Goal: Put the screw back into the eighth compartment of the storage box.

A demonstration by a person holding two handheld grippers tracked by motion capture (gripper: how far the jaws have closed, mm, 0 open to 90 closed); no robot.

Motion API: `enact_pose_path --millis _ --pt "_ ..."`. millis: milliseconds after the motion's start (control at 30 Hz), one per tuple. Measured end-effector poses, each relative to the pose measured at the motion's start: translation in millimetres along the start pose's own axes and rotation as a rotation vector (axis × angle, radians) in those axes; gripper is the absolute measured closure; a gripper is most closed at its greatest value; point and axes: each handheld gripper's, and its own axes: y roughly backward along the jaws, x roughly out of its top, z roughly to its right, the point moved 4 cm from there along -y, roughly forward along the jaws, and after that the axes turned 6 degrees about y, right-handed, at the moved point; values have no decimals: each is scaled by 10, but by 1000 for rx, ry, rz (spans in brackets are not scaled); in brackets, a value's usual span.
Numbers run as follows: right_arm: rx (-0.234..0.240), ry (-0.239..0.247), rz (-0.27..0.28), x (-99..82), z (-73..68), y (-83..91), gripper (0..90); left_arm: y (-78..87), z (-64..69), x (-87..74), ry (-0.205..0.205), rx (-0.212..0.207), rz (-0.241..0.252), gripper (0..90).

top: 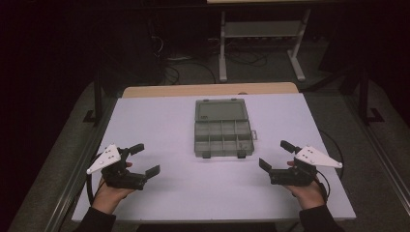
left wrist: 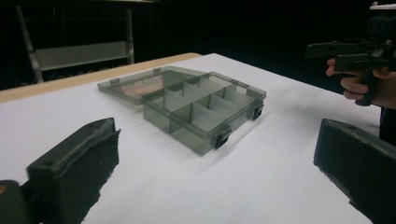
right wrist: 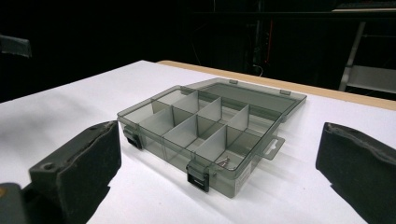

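Grey organiser box point(top: 223, 128) sits lid-open mid-desk point(top: 159, 121), ahead and between both tongs. Left tongs point(top: 143, 159) and right tongs point(top: 275, 155) both spread, empty, about equally near; long axis runs away from person.

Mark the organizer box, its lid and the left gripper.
organizer box point(top: 223, 138), high view, divider grid.
lid point(top: 221, 110), high view, centre of open panel.
left gripper point(top: 144, 158), high view, gap between open jaws.

Smoky grey box point(top: 223, 128), white table point(top: 159, 121), black latches point(right wrist: 197, 178).
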Motion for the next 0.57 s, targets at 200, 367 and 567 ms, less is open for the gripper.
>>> enact_pose_path --millis 200,367,567 --pt "-5 3 -9 -19 9 22 0 -13 -68 -86 1 -10 -22 0" --pt "-20 -15 0 -25 39 67 0 -26 -72 -116 9 -21 -30 0" --pt "-15 0 -9 -31 26 49 0 -27 -66 -114 1 -26 -32 0"
